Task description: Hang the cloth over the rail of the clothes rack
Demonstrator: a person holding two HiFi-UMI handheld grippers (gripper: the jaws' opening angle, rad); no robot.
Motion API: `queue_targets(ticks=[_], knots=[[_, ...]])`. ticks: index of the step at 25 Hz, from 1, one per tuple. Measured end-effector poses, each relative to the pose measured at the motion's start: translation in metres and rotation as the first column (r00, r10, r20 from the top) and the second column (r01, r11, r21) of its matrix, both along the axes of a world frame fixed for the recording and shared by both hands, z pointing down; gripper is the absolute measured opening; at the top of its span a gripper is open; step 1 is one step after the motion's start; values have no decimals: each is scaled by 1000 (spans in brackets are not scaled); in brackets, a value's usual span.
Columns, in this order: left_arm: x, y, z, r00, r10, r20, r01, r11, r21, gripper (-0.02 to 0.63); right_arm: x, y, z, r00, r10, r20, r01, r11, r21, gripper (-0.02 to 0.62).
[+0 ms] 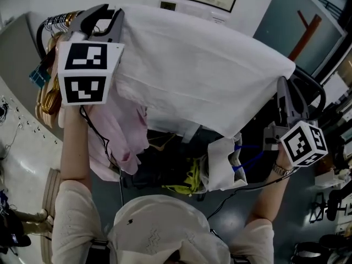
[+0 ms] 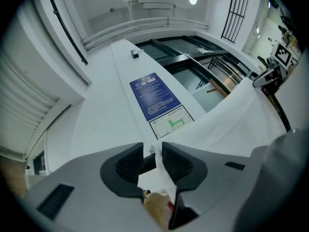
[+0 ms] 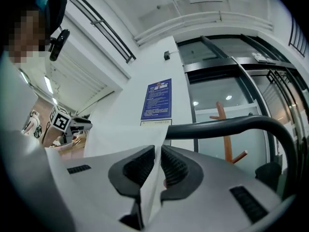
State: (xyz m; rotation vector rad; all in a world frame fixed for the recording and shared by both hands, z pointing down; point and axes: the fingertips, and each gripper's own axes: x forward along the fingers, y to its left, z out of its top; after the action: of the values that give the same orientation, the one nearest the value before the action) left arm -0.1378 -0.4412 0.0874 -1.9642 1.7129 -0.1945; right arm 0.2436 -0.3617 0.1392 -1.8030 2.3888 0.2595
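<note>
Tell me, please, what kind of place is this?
Probably an office or laboratory room, not a home: a blue notice and a floor plan hang on the wall beside glass doors. A clothes rack carries the white cloth.

We count one white cloth (image 1: pixel 203 76), one black rail (image 3: pixel 227 125), one pink garment (image 1: pixel 118 136), one blue notice (image 3: pixel 157 99), and two grippers: left gripper (image 2: pixel 152 151), right gripper (image 3: pixel 157 153)

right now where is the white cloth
In the head view the white cloth spreads across the top centre, between the left gripper at its left corner and the right gripper at its right edge.
</note>
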Motion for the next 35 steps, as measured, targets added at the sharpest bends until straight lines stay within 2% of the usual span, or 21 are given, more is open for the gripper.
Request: queue_targets(ticks=[4,10,12,13,14,16,18,20,22,25,27,29,31,33,35], knots=[[-2,8,12,1000,4,-21,-4,1000,5,115,6,4,3,999,39,-3,-39,999,-7,63],[-2,19,36,996,38,-76,-40,999,-36,115,16,17,10,998,36,41,-36,999,-6,66],[1,29,43,991,79,-105,-83,996,-35,115,13,24,17,998,17,56,-17,1000,-1,66],[6,36,47,984,126,-126,-130,991,-27,115,11,28,21,998,9,65,-9,1000,2,66],[13,46,52,970,191,-153,-195,981,-16,114,8,32,27,998,1,69,-1,1000,5,66],[32,65,69,917,334,-220,-341,940,7,114,2,41,45,997,-16,70,16,1000,8,66],[48,79,94,870,413,-267,-425,905,17,101,-5,47,71,996,-45,81,44,999,8,63],[61,83,125,856,432,-282,-447,895,16,38,-15,49,105,991,-79,112,80,997,-5,32],[75,86,161,840,443,-313,-471,882,-15,14,-26,54,140,981,-111,157,117,993,-33,21],[102,99,215,789,491,-370,-553,830,-77,12,-44,64,188,968,-143,205,165,982,-93,21],[117,109,245,765,508,-396,-589,801,-108,12,-57,67,218,969,-154,193,184,972,-149,21],[126,117,274,747,498,-440,-606,783,-143,12,-69,72,249,975,-151,161,184,960,-212,21],[133,123,301,737,473,-483,-610,774,-172,12,-79,76,277,981,-139,133,170,951,-259,21],[140,128,326,745,450,-492,-598,777,-195,12,-85,78,298,985,-133,112,160,947,-278,21],[149,135,347,770,434,-467,-575,790,-213,12,-90,82,314,987,-125,99,149,944,-293,21]])
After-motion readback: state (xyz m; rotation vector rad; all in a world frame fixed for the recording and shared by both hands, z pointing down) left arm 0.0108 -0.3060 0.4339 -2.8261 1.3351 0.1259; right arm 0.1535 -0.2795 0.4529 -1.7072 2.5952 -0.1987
